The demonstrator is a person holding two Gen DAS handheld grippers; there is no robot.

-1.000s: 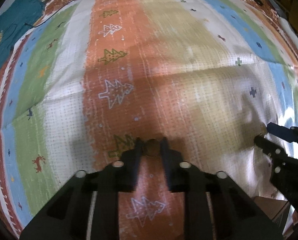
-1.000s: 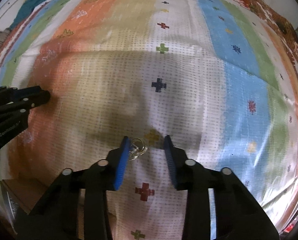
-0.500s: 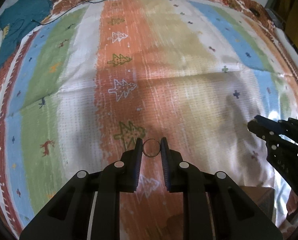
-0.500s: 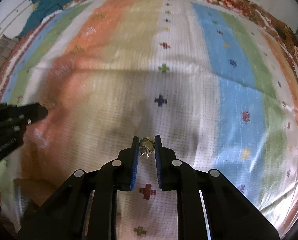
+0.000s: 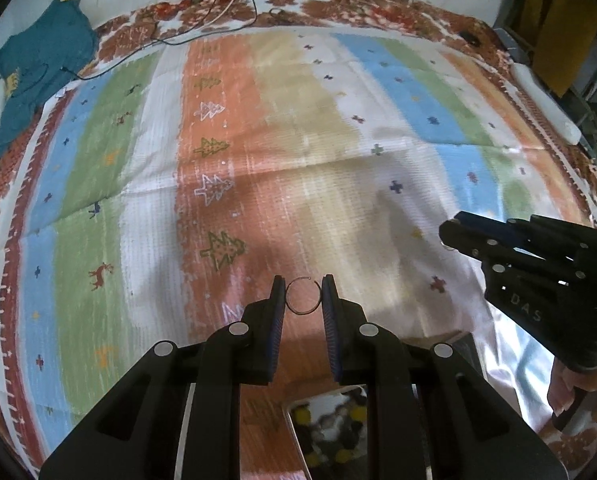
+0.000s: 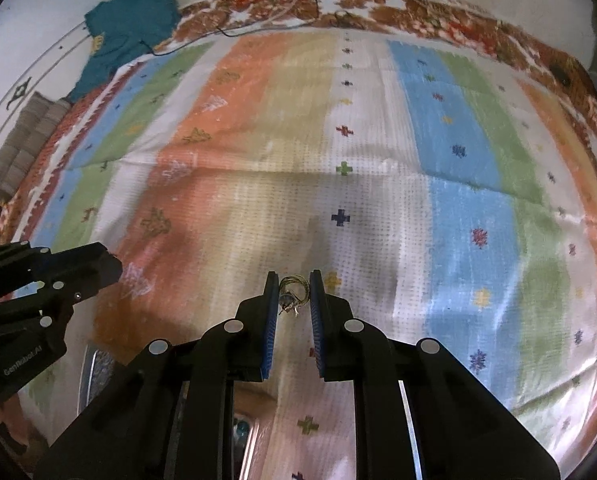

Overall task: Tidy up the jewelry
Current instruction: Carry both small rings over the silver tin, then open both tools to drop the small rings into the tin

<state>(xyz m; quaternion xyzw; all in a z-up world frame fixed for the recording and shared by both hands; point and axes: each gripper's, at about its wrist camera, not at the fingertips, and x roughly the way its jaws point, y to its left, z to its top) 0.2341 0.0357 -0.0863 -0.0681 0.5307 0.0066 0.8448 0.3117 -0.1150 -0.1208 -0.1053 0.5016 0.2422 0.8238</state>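
Observation:
My left gripper is shut on a thin metal ring, held upright between its fingertips above the striped bedspread. My right gripper is shut on a small gold earring with a dangling part, also lifted off the cloth. The right gripper shows at the right of the left wrist view, and the left gripper at the left of the right wrist view. Below the left gripper lies an open jewelry box with several small pieces in it.
A teal garment lies at the far left corner of the bed. Black and white cables trail across the far edge. A white object lies at the right edge. The box rim shows low in the right wrist view.
The right gripper has closed on the earring and both grippers have risen from the cloth with their pieces. The jewelry box has come into view beneath them.

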